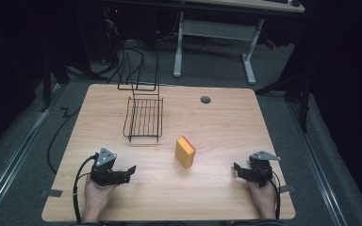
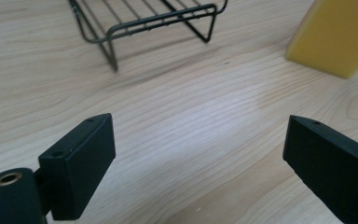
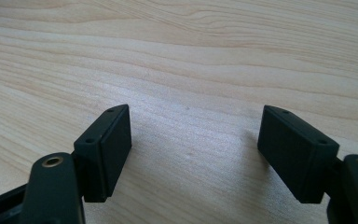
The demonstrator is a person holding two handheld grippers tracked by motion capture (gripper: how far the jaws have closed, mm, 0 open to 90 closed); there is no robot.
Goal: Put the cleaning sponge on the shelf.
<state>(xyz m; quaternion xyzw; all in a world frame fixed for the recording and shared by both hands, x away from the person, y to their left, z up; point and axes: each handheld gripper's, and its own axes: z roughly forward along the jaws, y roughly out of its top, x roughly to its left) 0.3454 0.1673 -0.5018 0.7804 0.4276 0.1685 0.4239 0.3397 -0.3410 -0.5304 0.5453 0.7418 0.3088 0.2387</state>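
Two open grippers flank a yellow sponge, nothing picked up yet.
Standing on edge at the centre of the high view, just right of the wire rack, the sponge looks likely to tip, so the closer left gripper should probably approach level and pinch its broad faces. Both the left and the right gripper have jaws spread wide, holding nothing, hovering low over the bare wooden table; in the left gripper view the sponge sits upper right.
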